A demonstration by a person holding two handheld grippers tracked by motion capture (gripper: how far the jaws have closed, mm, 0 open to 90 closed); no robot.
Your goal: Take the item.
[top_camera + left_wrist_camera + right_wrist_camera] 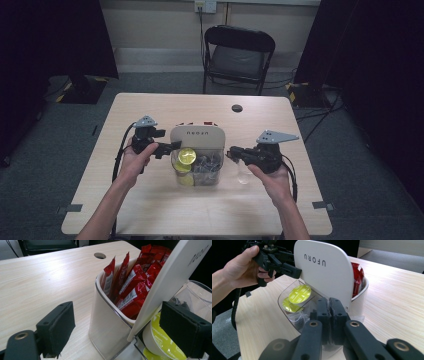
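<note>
Evidently sorting a pod organiser at mid-frame on the pale wooden surface (150,210).
Left tongs (120,327) gape beside the white-and-clear plastic organiser (197,136) and its lime-lidded coffee pod (186,156); right tongs (329,320) are pressed together, seemingly on clear wrapping. Advance slowly, steadying the organiser.

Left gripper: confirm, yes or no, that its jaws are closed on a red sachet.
No. The left gripper stands open beside the white caddy, and the red sachets sit untouched inside it.
</note>
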